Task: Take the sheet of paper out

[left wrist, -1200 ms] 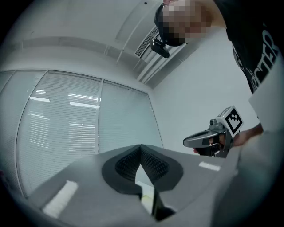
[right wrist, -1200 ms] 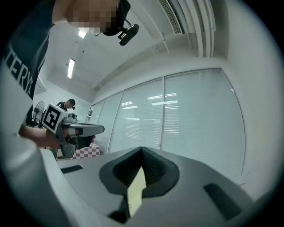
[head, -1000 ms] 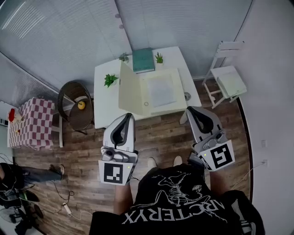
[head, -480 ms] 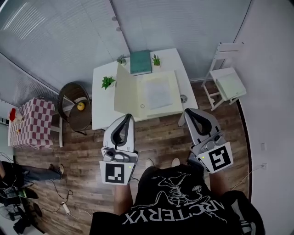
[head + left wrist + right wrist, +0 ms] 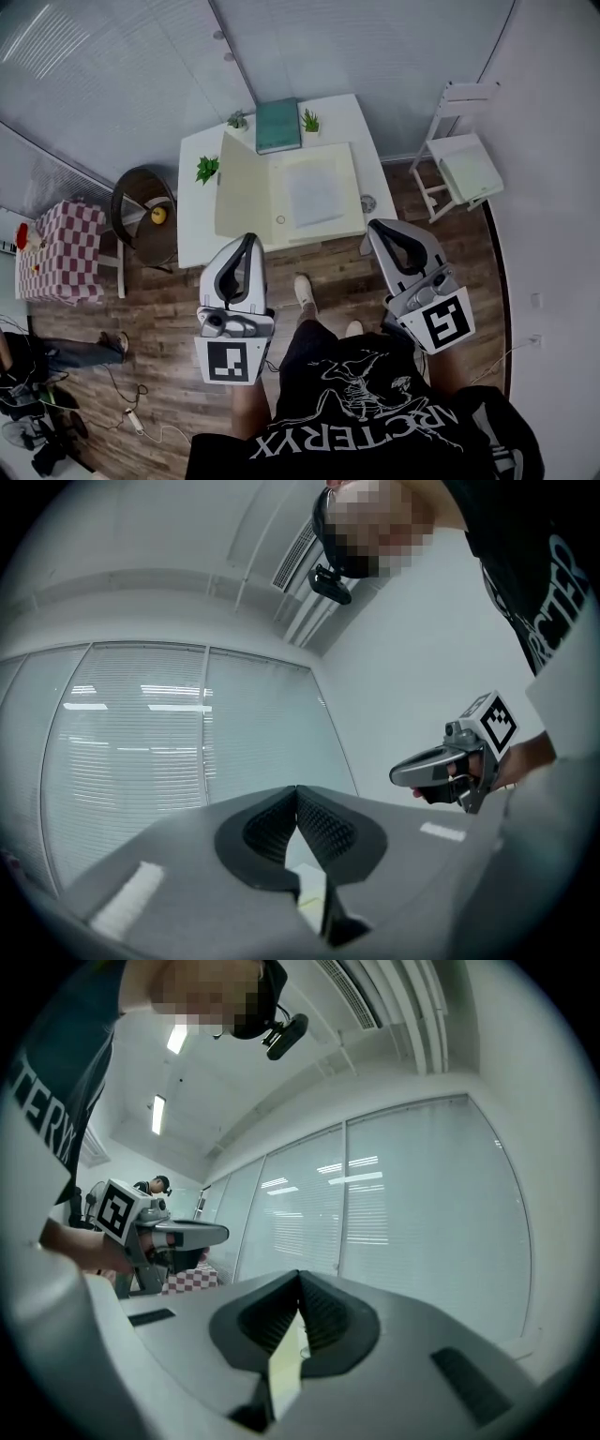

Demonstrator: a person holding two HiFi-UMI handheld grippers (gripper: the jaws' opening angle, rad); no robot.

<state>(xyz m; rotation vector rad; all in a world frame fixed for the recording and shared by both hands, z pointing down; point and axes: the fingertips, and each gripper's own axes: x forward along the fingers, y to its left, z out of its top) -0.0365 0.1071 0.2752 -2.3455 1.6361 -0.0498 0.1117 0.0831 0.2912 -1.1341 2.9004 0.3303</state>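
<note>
A cream folder (image 5: pixel 246 192) lies open on the white table (image 5: pixel 195 234), its left leaf tilted up. The white sheet of paper (image 5: pixel 314 190) rests on the right leaf. My left gripper (image 5: pixel 247 239) hangs over the floor just short of the table's near edge, jaws shut on nothing. My right gripper (image 5: pixel 375 228) is level with it near the table's right corner, also shut and empty. In the left gripper view the pads (image 5: pixel 297 789) meet, and the right gripper (image 5: pixel 396 775) shows beside them. The right gripper view shows its pads (image 5: pixel 300 1274) touching.
A teal book (image 5: pixel 278 125) and three small potted plants (image 5: pixel 205 169) stand at the table's far side. A small round object (image 5: pixel 367 202) lies at its right edge. A white chair (image 5: pixel 464 164) stands to the right, a dark round stand (image 5: pixel 141 211) and checkered table (image 5: pixel 56 253) to the left.
The table and folder have slid left and slightly up in the head view. A foot has stepped forward between the grippers. Both grippers have shifted a little and stayed shut.
</note>
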